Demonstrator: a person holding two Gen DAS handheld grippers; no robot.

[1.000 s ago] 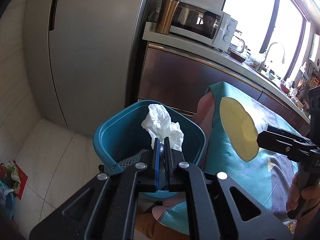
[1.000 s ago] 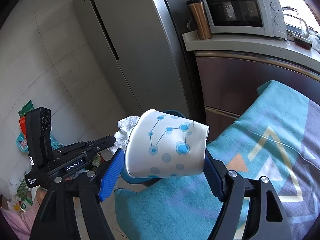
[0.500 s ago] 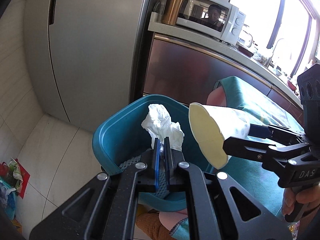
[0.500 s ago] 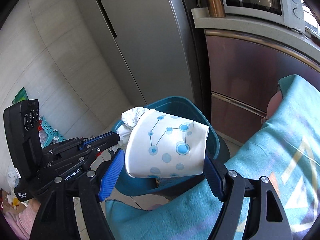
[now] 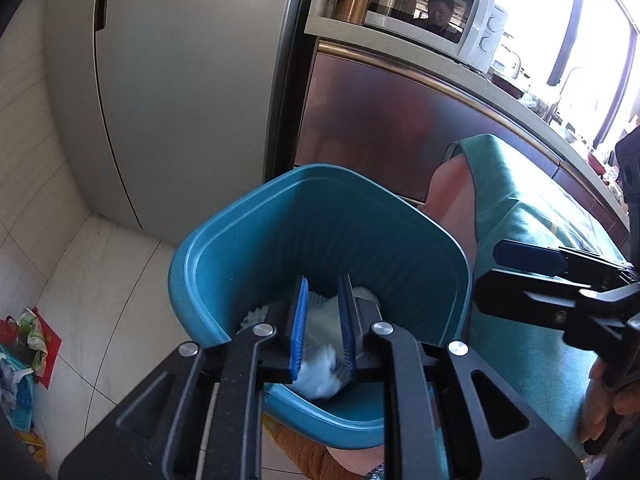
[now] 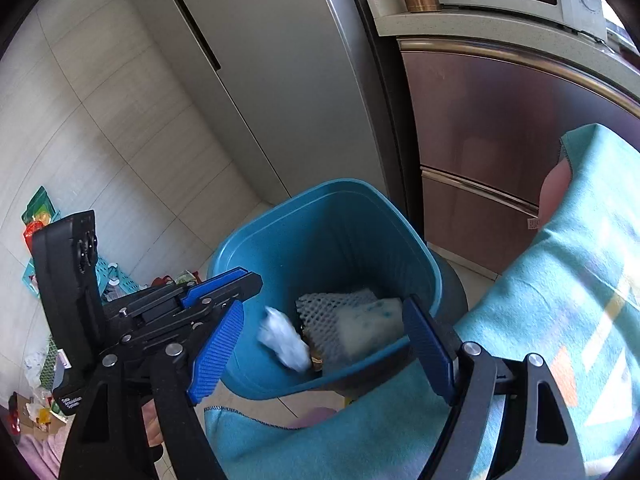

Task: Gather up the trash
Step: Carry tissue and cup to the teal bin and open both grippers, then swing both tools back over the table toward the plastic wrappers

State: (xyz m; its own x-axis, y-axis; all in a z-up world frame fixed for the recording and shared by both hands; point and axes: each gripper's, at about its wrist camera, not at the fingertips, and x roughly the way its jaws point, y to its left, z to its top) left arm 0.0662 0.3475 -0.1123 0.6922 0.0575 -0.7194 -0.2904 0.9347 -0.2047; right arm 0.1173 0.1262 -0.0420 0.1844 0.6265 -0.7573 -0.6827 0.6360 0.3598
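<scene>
Steel-grey fridge (image 5: 180,92) stood beyond both of your grippers, with the counter (image 6: 500,36) and microwave (image 5: 436,20) up and to its right. Beneath your tools and off to the right lay the teal cloth (image 6: 560,280). Straight ahead of and below both tools sat the blue bin (image 5: 320,216), mouth up.

Your right gripper (image 6: 324,344) hung over the bin's near edge with its jaws spread wide and nothing between them; they had just opened a little further. The cup (image 6: 360,328) lay on its side down in the bin, just past the right finger, resting against white mesh packing (image 6: 328,304).

Your left gripper (image 5: 323,328) pointed down into the bin, and its jaws had just parted, leaving a narrow gap with the pads pressing on nothing. The tissue (image 6: 284,340) showed as a white blur inside the bin, seen through that gap from the left wrist and loose beside the cup from the right wrist; you could not tell whether it had settled on the bottom.

On the floor to the left of your tools lay a scatter of bags (image 5: 24,344).
</scene>
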